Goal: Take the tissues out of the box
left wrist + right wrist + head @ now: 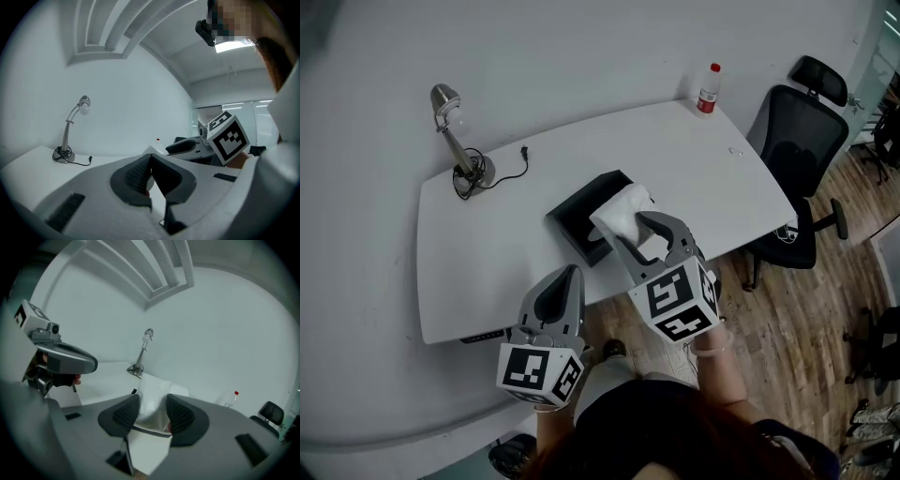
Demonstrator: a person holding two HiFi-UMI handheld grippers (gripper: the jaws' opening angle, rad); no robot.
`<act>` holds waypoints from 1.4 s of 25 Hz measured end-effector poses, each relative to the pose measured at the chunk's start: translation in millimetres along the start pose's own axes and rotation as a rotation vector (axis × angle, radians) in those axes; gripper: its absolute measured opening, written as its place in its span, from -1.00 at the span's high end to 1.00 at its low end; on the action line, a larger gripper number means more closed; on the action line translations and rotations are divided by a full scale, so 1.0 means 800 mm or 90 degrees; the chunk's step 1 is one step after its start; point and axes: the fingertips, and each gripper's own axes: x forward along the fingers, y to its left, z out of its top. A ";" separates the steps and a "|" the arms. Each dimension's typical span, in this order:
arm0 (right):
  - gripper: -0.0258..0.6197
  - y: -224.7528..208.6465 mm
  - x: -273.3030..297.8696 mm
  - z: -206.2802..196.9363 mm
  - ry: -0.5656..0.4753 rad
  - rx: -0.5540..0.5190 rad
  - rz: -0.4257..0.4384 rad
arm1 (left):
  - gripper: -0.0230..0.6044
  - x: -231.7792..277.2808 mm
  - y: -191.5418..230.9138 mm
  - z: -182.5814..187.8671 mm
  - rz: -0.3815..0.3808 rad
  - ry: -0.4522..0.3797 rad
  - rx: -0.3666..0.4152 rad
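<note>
Between the pads of the right gripper point(152, 411) a white tissue point(623, 208) sits clamped, just above the black tissue box point(581, 214) on the white table point(694, 159). The left gripper point(572, 274) hangs closed and empty, off the box. Unheld, the light box may lift with the tissue, or the sheet may tear.

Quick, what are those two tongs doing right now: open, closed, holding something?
Left tongs: closed, nothing in them.
Right tongs: closed on a white tissue.
</note>
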 end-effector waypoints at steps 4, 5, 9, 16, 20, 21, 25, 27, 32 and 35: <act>0.31 0.004 -0.030 0.004 -0.025 -0.002 0.002 | 0.86 -0.015 -0.023 0.003 0.007 -0.006 0.010; 0.31 0.006 -0.038 0.004 -0.031 -0.003 0.001 | 0.86 -0.019 -0.028 0.004 0.007 -0.007 0.012; 0.32 0.010 -0.067 0.006 -0.053 -0.006 0.000 | 0.86 -0.031 -0.050 0.004 0.009 -0.010 0.021; 0.32 0.026 -0.122 0.008 -0.100 -0.004 0.004 | 0.86 -0.059 -0.087 0.004 0.014 -0.014 0.038; 0.32 0.035 -0.152 0.006 -0.121 0.003 0.007 | 0.86 -0.075 -0.106 0.004 0.017 -0.017 0.046; 0.32 0.036 -0.159 0.005 -0.124 0.005 0.006 | 0.86 -0.079 -0.110 0.004 0.017 -0.017 0.048; 0.32 0.041 -0.186 0.001 -0.136 0.007 -0.001 | 0.86 -0.094 -0.129 0.009 0.017 -0.024 0.057; 0.32 0.044 -0.199 -0.002 -0.145 0.013 -0.003 | 0.86 -0.101 -0.138 0.007 0.017 -0.024 0.060; 0.32 0.053 -0.228 -0.002 -0.173 0.028 0.002 | 0.86 -0.117 -0.156 0.008 0.017 -0.024 0.066; 0.32 0.060 -0.246 -0.006 -0.185 0.038 0.007 | 0.86 -0.127 -0.168 0.005 0.017 -0.024 0.070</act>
